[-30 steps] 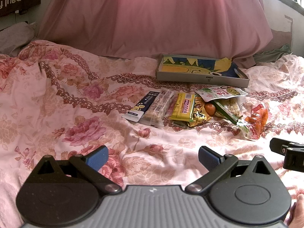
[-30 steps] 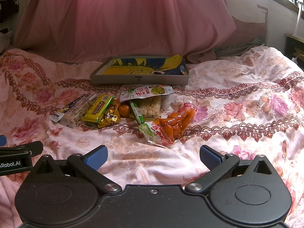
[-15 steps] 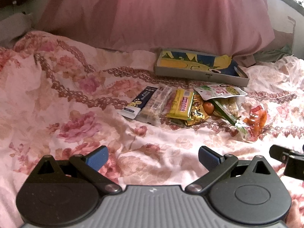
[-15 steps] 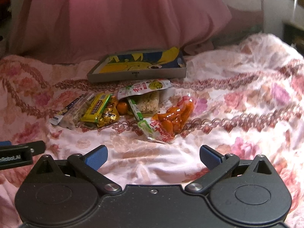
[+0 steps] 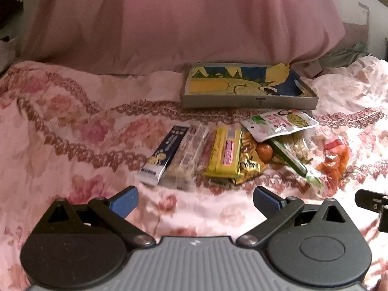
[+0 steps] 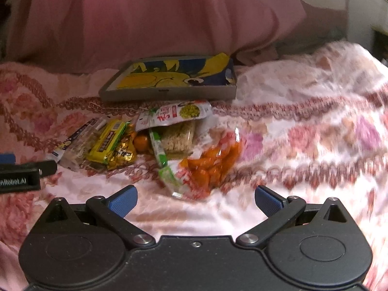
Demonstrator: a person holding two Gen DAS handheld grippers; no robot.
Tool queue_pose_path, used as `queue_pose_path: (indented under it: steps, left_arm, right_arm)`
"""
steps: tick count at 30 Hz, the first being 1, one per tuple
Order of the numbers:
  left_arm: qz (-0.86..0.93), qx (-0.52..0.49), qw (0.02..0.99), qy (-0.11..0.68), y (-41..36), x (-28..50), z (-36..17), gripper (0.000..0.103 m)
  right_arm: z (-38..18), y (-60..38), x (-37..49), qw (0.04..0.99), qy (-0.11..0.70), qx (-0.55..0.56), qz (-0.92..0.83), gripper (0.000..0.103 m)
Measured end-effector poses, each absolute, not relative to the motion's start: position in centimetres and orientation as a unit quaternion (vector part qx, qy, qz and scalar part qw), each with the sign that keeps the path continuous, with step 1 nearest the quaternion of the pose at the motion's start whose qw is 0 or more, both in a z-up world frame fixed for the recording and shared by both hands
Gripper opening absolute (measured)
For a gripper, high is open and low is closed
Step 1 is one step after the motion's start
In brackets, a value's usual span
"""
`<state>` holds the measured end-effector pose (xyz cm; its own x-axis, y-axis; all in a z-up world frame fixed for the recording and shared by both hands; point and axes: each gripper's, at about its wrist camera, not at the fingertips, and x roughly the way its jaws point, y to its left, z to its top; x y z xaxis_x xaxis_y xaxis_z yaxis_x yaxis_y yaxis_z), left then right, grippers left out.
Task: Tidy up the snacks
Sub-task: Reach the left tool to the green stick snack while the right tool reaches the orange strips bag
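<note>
**Both grippers spread wide above the bedspread, snacks piled ahead**

The left gripper [image 5: 195, 200] fills the bottom of its own view with its blue-padded fingers [image 5: 123, 201] spread wide and nothing between them; only the floral bedspread [image 5: 72, 145] shows in the gap. The right gripper [image 6: 196, 200] sits the same way at the bottom of its view, fingers far apart and holding nothing.

The snacks lie in a loose heap at the centre of both frames, on the bedspread and ahead of the fingertips. In the left view, from left to right: a dark blue bar [image 5: 167, 155], a clear-wrapped bar [image 5: 186, 160] touching it, a yellow packet [image 5: 226, 154], a gold wrapper [image 5: 249, 167] partly under the yellow one, a small orange round item [image 5: 264, 149], a white pouch with green print [image 5: 278, 125] overlapping a green stick pack [image 5: 291, 161], and a clear bag of orange pieces [image 5: 335, 160] at the right end. Behind the heap, toward the upper centre, rests a shallow grey tray with a yellow and blue picture [image 5: 249, 101], holding no snacks. A pink draped cloth [image 5: 181, 24] fills the top of the frame.

The right view is blurred on its right side.
</note>
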<state>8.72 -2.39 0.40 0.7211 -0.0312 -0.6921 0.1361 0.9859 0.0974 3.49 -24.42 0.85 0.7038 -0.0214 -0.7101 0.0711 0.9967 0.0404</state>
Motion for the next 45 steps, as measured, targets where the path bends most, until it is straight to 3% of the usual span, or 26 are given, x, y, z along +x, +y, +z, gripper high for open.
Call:
queue_pose_path:
  steps: [11,34,45]
  left_arm:
    - [-0.101,0.059,0.926,0.359,-6.1,13.9,0.0,0.103]
    - [-0.169,-0.075,0.887,0.423,-11.9,19.3,-5.0,0.102]
    - [-0.180,-0.124,0.870,0.442,-10.9,19.8,-6.4,0.092]
  right_arm:
    - [-0.1,-28.3,10.2,0.913,0.406,-0.037,-0.019,0.102]
    - [-3.3,-30.2,13.2,0.893,0.446,0.026,-0.046,0.102]
    - [-4.3,-31.0,13.3,0.885,0.452,0.108,-0.040,0.092]
